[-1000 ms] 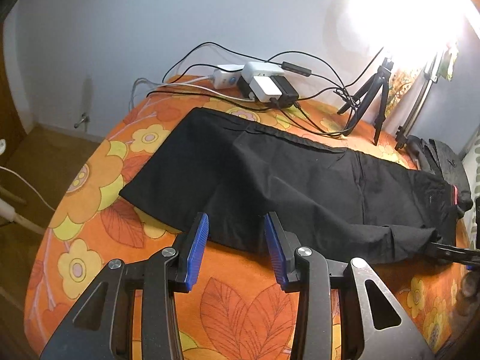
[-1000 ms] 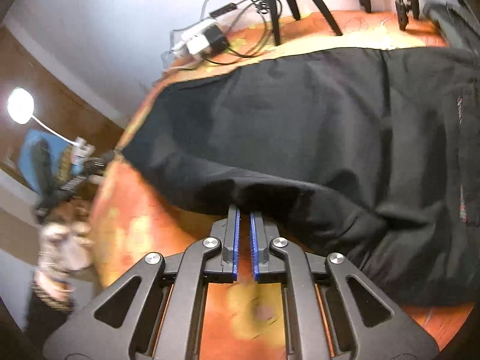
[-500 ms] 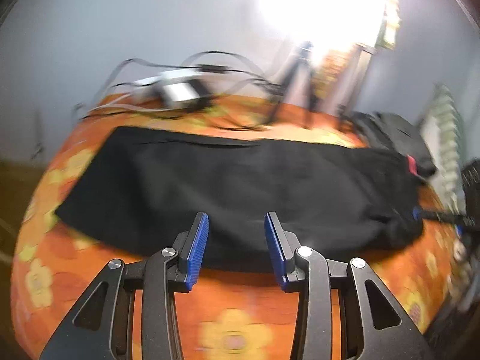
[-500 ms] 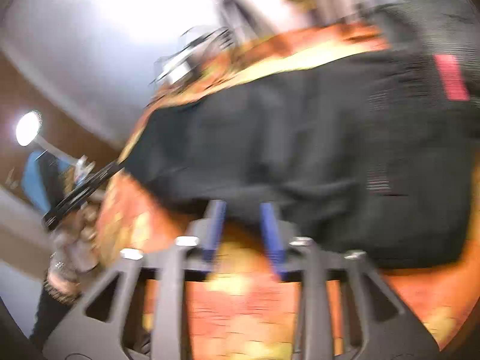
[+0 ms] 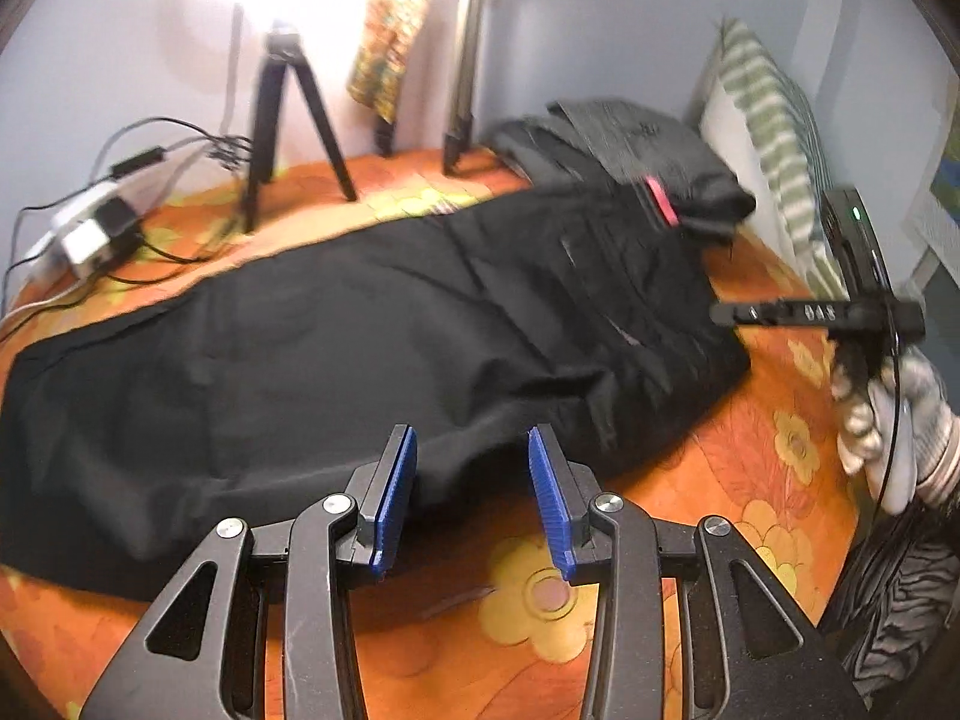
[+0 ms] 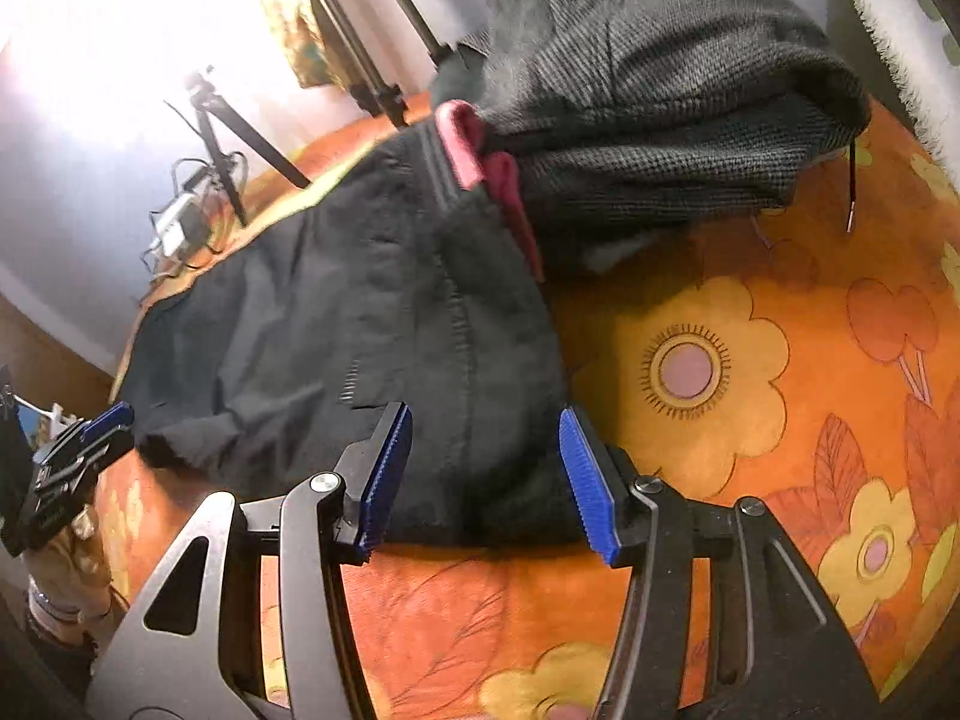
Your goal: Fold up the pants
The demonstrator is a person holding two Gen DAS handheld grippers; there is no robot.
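Black pants (image 5: pixel 360 330) lie lengthwise across the orange flowered tablecloth (image 5: pixel 690 516), with the waist and its red lining (image 6: pixel 480 162) at the right end. My left gripper (image 5: pixel 471 438) hovers open over the pants' near edge with nothing between its blue pads. My right gripper (image 6: pixel 485 420) hangs over the near corner of the waist end; its jaws are opening, the black cloth (image 6: pixel 360 300) shows in the gap below them, and the pads do not press on it. A gloved hand holds the right gripper (image 5: pixel 738 313) at the right edge of the left wrist view. The left gripper (image 6: pixel 111 420) shows at far left in the right wrist view.
A folded grey garment (image 6: pixel 660 90) lies against the waist end at the back right. A small black tripod (image 5: pixel 288 120), taller stand legs (image 5: pixel 462 90) and a bundle of chargers and cables (image 5: pixel 90 228) stand along the far edge. A striped pillow (image 5: pixel 768 120) leans at the right.
Both grippers have moved right along the pants toward the waist end. The right gripper's jaws, shut a second ago, have spread apart. The left jaws keep the same gap.
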